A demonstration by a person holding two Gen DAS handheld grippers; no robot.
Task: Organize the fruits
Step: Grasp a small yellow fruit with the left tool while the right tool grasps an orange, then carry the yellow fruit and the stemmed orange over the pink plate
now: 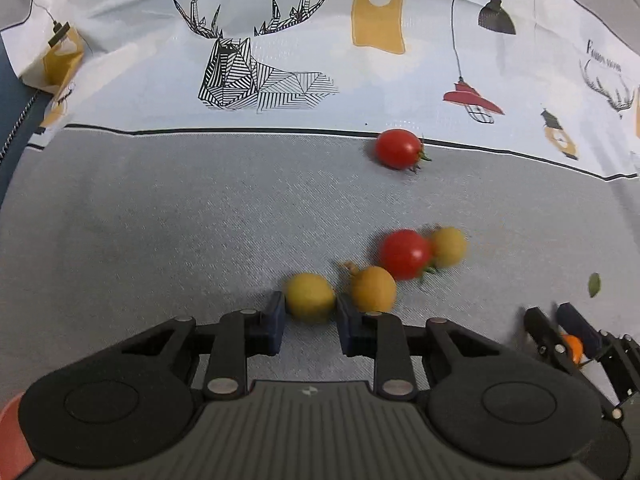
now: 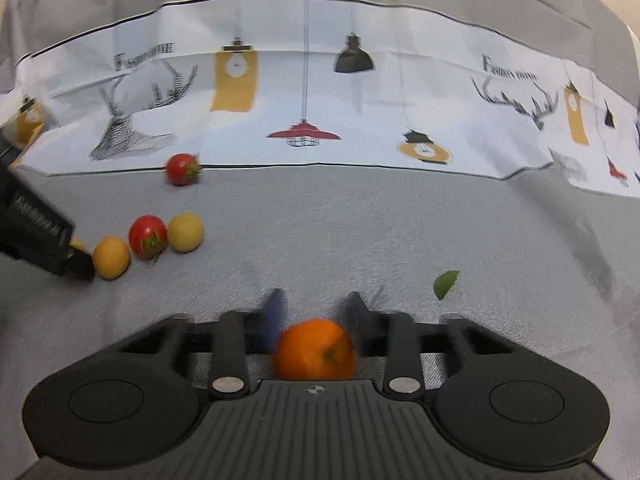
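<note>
My left gripper [image 1: 310,312] clamps yellow tomato [image 1: 310,297] on grey cloth [image 1: 160,220]; orange-yellow tomato [image 1: 373,289] touches right pad; red tomato [image 1: 399,148] near cloth's printed border.

Even, soft light, faint shadows. Fisheye bends the cloth [image 1: 160,200] edges and darkens corners. The orange [image 2: 314,350] and nearby tomatoes [image 1: 404,254] are motion-blurred; the right-wrist view is softer overall.

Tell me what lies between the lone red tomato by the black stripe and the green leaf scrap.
Only bare grey tablecloth. The right wrist view shows nothing between the red tomato and the green leaf scrap.
</note>
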